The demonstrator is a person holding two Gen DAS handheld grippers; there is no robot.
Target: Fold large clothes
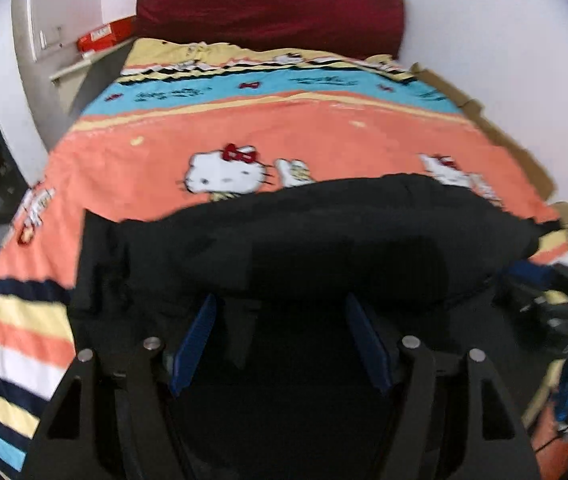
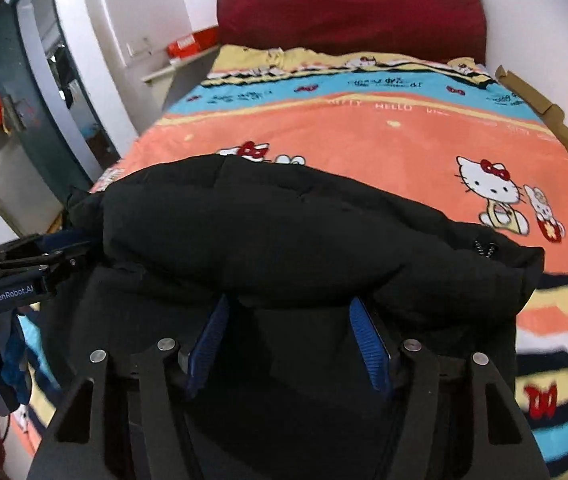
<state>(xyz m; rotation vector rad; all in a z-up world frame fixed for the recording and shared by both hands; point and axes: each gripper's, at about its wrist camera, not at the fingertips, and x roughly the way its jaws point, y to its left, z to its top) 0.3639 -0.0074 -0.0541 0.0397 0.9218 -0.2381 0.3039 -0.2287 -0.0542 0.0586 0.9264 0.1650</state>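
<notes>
- The black padded jacket point(image 1: 324, 240) lies bunched across the near end of the bed, on the Hello Kitty blanket point(image 1: 324, 136); in the right wrist view the same jacket point(image 2: 284, 232) fills the lower middle, with a small metal zipper pull point(image 2: 484, 249) showing near its right edge.
- The left gripper point(image 1: 280, 340) stands with its jaws wide, blue-padded fingers point(image 1: 196, 344) well apart, and dark cloth lies between and under them; whether the pads press on any fold, I cannot tell.
- The right gripper point(image 2: 288, 344) also stands with jaws spread wide, its blue pads point(image 2: 368, 344) at the near edge of the jacket, the puffed fold rising just beyond the fingertips and hiding part of the blanket.
- In the right wrist view, the other gripper's black body shows at the left edge, touching the jacket's left end.
- A dark red headboard cushion point(image 2: 348, 16) leans on the white wall at the far end of the bed.
- A red box point(image 1: 104, 36) sits on a pale ledge point(image 1: 84, 65) to the left of the cushion.
- Brown cardboard point(image 2: 544, 108) runs along the bed's right side, between blanket and wall.
- A grey-blue door point(image 2: 24, 92) stands at the far left.
</notes>
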